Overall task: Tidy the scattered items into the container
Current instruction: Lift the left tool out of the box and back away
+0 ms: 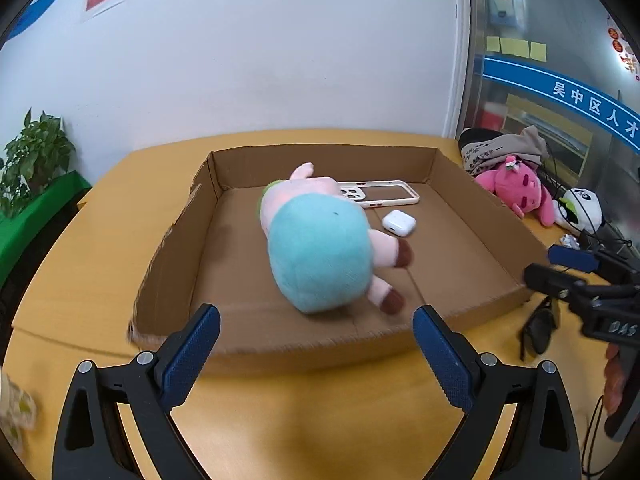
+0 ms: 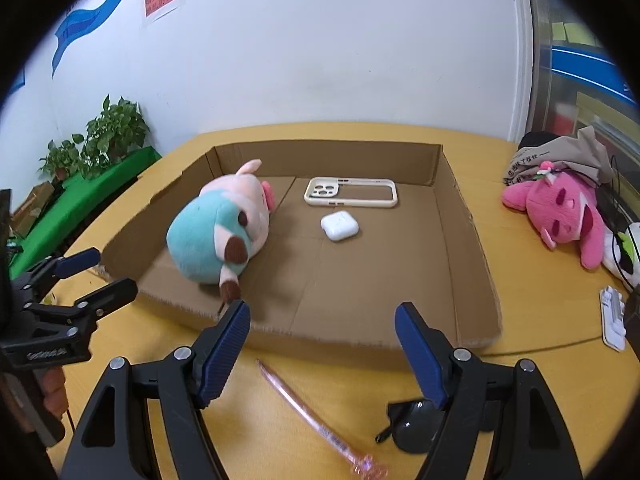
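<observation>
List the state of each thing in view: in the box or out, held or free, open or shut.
Box: open-topped, on the table.
Plush pig: in box, on its side.
Phone case: in box, flat.
Earbud case: in box, shut.
Pen: out, on the table.
Sunglasses: out, folded.
Left hand-held gripper: open, empty.
Right hand-held gripper: open, empty.

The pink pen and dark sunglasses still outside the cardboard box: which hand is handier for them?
Probably the right. The pink translucent pen and dark sunglasses lie on the yellow table just under the open right gripper; the open left gripper sits farther off.
</observation>
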Demonstrator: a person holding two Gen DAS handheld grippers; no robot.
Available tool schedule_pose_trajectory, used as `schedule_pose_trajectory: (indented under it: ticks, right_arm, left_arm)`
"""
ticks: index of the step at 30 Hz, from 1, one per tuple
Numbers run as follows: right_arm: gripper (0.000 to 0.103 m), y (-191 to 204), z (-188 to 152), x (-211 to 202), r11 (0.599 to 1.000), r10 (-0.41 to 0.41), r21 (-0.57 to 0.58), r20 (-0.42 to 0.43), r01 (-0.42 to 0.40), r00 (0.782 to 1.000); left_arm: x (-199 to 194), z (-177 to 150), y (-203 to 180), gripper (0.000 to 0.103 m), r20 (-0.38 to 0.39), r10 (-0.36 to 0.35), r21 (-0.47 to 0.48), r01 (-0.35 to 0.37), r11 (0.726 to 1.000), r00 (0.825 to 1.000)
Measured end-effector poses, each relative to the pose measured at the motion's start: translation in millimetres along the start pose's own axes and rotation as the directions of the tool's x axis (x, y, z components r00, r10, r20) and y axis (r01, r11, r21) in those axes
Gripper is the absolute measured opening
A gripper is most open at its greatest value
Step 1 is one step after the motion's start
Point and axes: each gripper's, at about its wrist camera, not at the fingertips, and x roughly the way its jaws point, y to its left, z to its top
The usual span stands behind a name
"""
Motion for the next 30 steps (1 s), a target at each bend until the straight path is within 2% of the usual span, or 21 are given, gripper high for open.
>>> schedule_pose_trajectory:
  ticks: [2, 9, 15, 30]
  right_arm:
    - [0.075, 2.0, -3.8, -4.0, 1.000, -0.008, -0.003, 0.002, 0.008, 1.000]
    - [0.075, 7.4, -8.9, -23.7, 0.999, -0.025, -0.035, 0.051, 0.027, 0.998]
    - [0.075, 6.9, -13.1, -31.8, 0.997, -0.040, -0.057, 0.068, 0.044, 0.997]
    - [0.075, 7.1, -23.6, -31.1, 0.999, -0.010, -0.053, 0.058, 0.013, 0.998]
  left_arm:
    - [-11.3, -2.6, -9.4, 0.102, 0.024, 0.002, 0.004, -0.002, 1.000, 1.000]
    - [-33.0, -4.4, -27.3, 0.102, 0.049, -0.023, 0.003, 0.023, 1.000, 0.999]
    - [-39.1, -5.9, -30.8, 0.102, 0.069, -0.014, -0.052, 0.018, 0.998, 0.998]
    - [-43.0, -15.9, -32.4, 0.102, 0.068, -0.006, -0.067, 0.010, 0.998, 0.998]
